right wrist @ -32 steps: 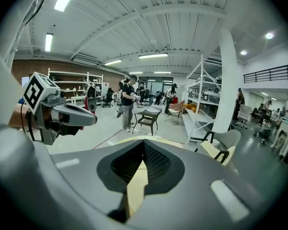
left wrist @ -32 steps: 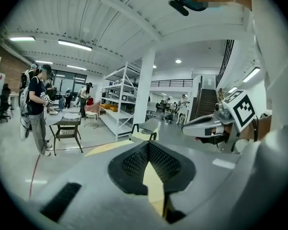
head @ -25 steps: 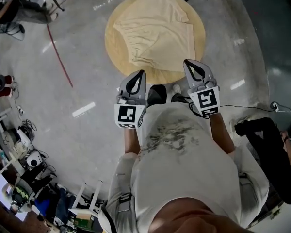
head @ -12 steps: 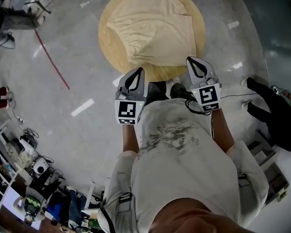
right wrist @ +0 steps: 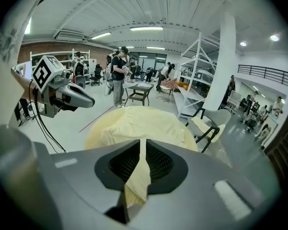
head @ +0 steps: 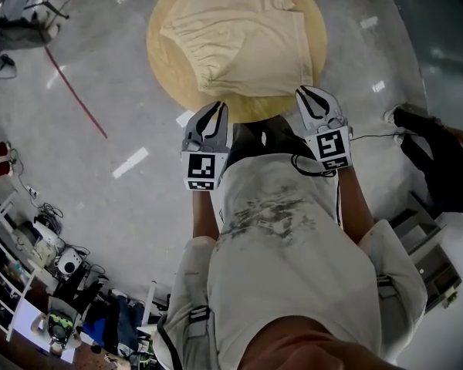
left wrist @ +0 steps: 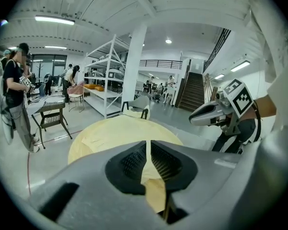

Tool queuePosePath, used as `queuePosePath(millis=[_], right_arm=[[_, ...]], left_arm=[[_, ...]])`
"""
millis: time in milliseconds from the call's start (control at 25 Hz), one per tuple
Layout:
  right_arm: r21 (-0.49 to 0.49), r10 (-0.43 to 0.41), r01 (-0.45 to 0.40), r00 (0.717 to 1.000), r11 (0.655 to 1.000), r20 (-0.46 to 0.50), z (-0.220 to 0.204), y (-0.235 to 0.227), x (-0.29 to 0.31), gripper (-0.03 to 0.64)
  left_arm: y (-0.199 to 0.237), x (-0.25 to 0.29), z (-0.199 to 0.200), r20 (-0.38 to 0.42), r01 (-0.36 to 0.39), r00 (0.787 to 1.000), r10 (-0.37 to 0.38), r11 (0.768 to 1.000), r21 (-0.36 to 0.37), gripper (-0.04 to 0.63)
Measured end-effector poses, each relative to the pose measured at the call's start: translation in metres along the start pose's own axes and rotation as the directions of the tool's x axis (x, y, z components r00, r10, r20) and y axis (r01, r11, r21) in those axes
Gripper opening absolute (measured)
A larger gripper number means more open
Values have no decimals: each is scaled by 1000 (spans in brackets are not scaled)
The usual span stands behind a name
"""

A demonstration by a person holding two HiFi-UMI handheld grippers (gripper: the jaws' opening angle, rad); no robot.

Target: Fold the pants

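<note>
Inspecting the layout: pants lie spread over the round bench, from centre to 12 o'clock, with the gathered waistband toward 8 o'clock. Left claw hangs at the 7 o'clock rim, and right claw at 5 o'clock, just beside the near hem. Both claws have just been opening and stand released, parted by a slit only, nothing between the pads. Risk noted: at this narrow gape the tips may shove cloth into a ridge instead of pinching it, or catch one layer only. Uneven bites would skew the fold.
</note>
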State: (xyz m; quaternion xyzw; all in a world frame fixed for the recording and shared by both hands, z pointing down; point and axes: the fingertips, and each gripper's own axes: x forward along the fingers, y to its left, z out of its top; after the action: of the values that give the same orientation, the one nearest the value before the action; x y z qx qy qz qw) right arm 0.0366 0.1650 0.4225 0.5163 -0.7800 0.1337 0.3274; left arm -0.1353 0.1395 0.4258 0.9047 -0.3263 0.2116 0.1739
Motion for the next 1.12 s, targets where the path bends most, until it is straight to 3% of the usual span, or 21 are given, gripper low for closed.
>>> queuePosePath(millis=[560, 1120], right_arm=[[-24, 73, -75, 995, 997, -68, -49, -2, 34, 81], [-54, 113, -122, 982, 991, -150, -100, -3, 43, 115]], left_arm=[[13, 25, -40, -100, -34, 994, 39, 998, 49, 72], [9, 56, -79, -196, 12, 980, 13, 992, 124, 129]])
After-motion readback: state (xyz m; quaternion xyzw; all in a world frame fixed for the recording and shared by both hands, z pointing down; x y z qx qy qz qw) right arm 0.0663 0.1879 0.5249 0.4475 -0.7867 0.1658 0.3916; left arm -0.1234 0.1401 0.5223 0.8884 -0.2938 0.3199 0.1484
